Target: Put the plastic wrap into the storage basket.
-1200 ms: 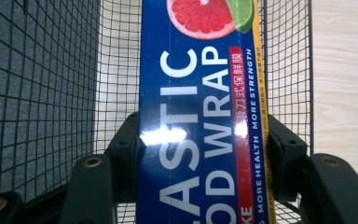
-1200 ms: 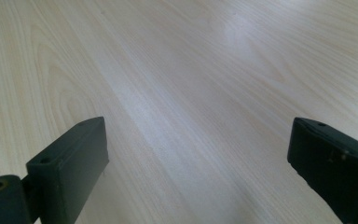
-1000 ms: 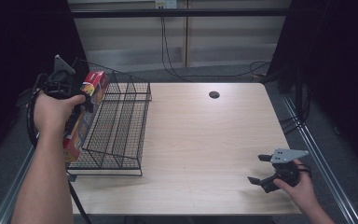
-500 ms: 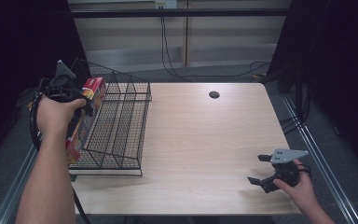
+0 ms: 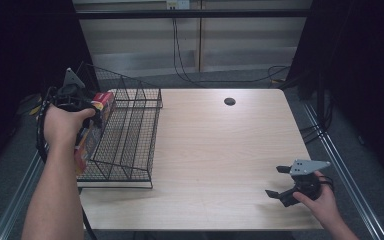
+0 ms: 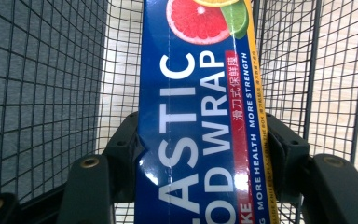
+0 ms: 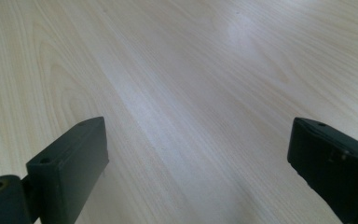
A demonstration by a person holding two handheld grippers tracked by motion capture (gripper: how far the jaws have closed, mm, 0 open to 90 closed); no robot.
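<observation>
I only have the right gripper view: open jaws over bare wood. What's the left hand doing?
Observer: The left gripper is shut on a blue plastic wrap box, one jaw pressed on each long side.
Operator: Where is it on the table?
Observer: At the left edge, at the black wire basket. In the left gripper view, mesh walls show on both sides of the box.
Operator: Box upright or flat?
Observer: In the high view it hangs roughly on end, its red end up by the hand. Whether it touches the mesh I cannot tell.
Operator: And my gripper, from above?
Observer: The right gripper sits low at the table's near right corner, far from the basket.
</observation>
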